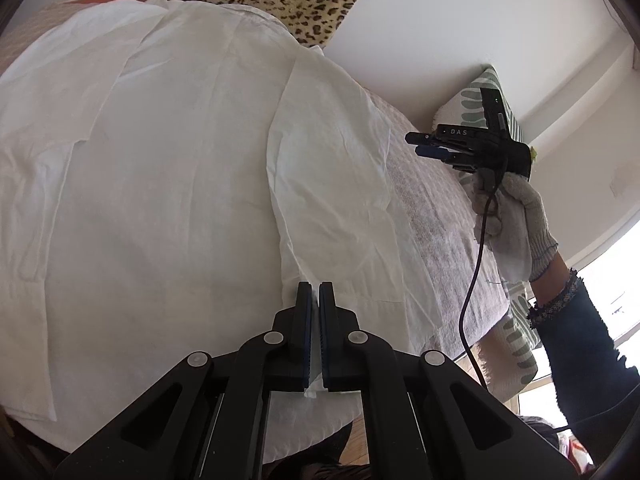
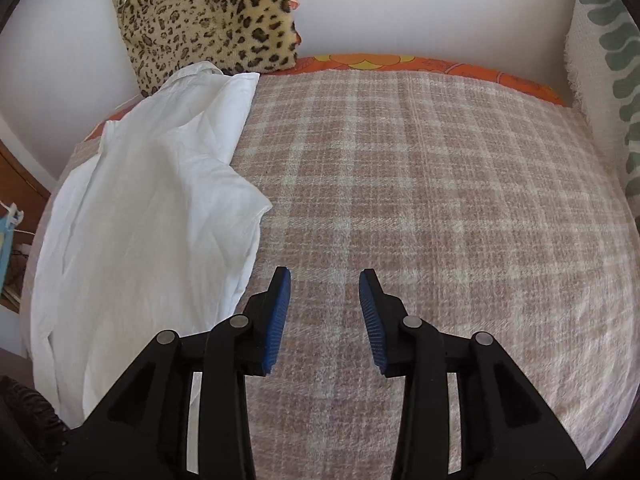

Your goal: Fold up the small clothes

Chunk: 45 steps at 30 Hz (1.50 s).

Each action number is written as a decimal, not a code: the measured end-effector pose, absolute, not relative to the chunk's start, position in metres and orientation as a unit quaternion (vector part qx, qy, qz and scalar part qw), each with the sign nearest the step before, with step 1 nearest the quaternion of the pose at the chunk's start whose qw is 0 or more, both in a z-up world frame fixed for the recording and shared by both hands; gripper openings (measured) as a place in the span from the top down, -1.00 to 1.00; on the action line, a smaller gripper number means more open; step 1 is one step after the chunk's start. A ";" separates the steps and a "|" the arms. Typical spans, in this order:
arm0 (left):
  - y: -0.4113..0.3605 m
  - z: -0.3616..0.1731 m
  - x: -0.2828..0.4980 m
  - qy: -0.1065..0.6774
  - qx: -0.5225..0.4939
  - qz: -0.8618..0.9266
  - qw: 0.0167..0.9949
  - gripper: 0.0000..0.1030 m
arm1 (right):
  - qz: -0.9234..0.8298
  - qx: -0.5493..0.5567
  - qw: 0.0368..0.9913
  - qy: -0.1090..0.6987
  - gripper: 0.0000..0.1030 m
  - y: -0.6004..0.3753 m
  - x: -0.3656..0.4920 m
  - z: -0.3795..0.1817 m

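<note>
Here, white shirt (image 1: pixel 168 168) pinched in left claw (image 1: pixel 315 300) — beside parted right claw (image 2: pixel 325 280)

One bit of lettering to call: "DAS", in pale capitals on the black body of my right gripper (image 1: pixel 434 150), seen from my left wrist camera. That is the only word I can read. Neither view offers another label, brand, number or sign that I can make out.
</note>
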<state>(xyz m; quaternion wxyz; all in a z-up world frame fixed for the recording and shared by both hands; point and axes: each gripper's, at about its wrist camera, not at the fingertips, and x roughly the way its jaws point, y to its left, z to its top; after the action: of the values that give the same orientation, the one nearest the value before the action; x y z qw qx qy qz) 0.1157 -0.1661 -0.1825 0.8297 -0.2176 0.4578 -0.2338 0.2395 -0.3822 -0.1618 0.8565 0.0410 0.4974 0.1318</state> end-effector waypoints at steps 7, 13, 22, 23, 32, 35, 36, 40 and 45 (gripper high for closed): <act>-0.161 -0.186 0.115 0.457 -0.232 -0.241 0.824 0.96 | 0.231 0.161 0.774 0.566 0.18 -0.369 0.194 -0.192; -0.158 -0.188 0.117 0.460 -0.245 -0.245 0.818 0.96 | 0.213 0.156 0.756 0.599 0.18 -0.342 0.188 -0.215; -0.152 -0.187 0.113 0.459 -0.254 -0.250 0.814 0.96 | 0.166 0.120 0.781 0.590 0.32 -0.329 0.194 -0.202; -0.151 -0.189 0.114 0.461 -0.255 -0.250 0.812 0.96 | 0.166 0.125 0.782 0.588 0.32 -0.331 0.191 -0.198; -0.149 -0.190 0.117 0.461 -0.257 -0.253 0.811 0.96 | 0.208 0.196 0.718 0.634 0.32 -0.328 0.162 -0.218; -0.149 -0.189 0.117 0.459 -0.250 -0.253 0.814 0.96 | 0.206 0.201 0.725 0.626 0.31 -0.321 0.157 -0.224; -0.150 -0.188 0.117 0.459 -0.247 -0.253 0.815 0.96 | 0.207 0.195 0.730 0.622 0.35 -0.317 0.157 -0.222; -0.155 -0.180 0.114 0.452 -0.236 -0.259 0.821 0.96 | 0.209 0.196 0.734 0.615 0.89 -0.312 0.157 -0.214; -0.171 -0.173 0.110 0.448 -0.231 -0.280 0.817 0.96 | 0.205 0.160 0.756 0.601 0.91 -0.318 0.156 -0.184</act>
<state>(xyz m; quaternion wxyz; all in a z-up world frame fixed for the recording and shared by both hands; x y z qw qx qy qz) 0.1100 -0.1706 -0.1731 0.8174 -0.2310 0.4476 -0.2796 0.1560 -0.3183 -0.1838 0.7561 0.1599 0.6007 0.2048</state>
